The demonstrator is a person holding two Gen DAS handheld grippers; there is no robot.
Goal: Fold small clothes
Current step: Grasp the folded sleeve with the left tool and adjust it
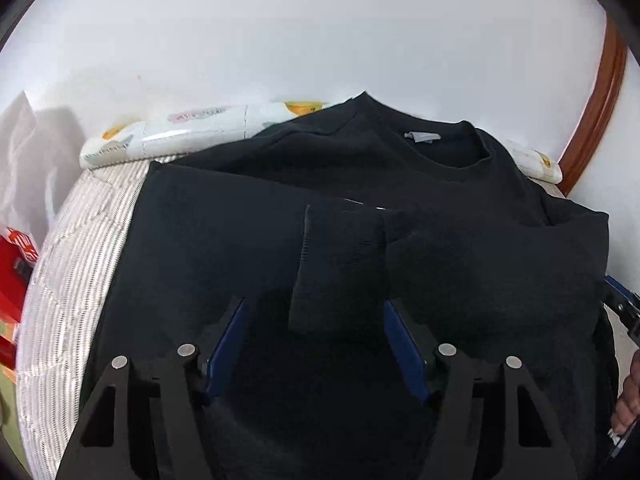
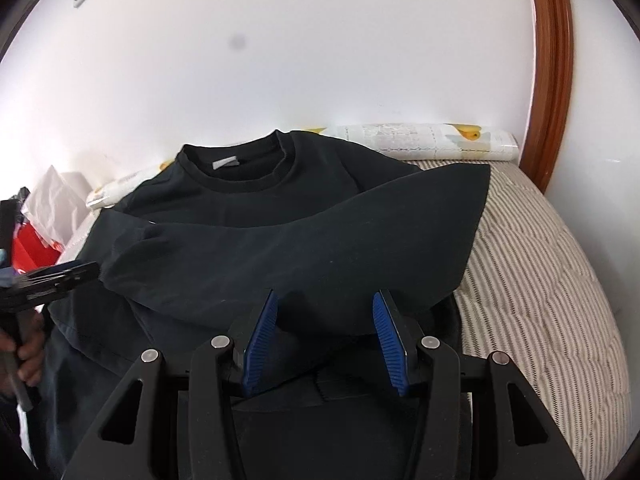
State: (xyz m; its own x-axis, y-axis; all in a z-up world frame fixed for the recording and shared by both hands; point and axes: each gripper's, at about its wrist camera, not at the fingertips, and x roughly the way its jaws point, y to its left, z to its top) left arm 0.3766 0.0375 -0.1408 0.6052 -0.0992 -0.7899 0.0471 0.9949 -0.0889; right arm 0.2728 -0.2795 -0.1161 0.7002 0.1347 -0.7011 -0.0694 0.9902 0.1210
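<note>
Where the left wrist view looks down along our left gripper, we see its blue pads spread, with the cuff of a folded-in sleeve lying between them; whether the pads touch the cloth we cannot tell. The black sweater fills the middle of the frame, collar at upper right against the white wall. Striped bedding shows free along the sweater's left edge, and a printed pillow lines the wall at upper left. A hand sits at the right edge, lower down.

In the right wrist view, our right gripper also stands spread, its pads astride a fold of the sweater, not visibly pressing it. The other sleeve lies folded across the body, its edge running to the upper right. Open bedding takes the whole right side up to a wooden frame. At left, the left gripper reaches in beside the sweater's edge.
</note>
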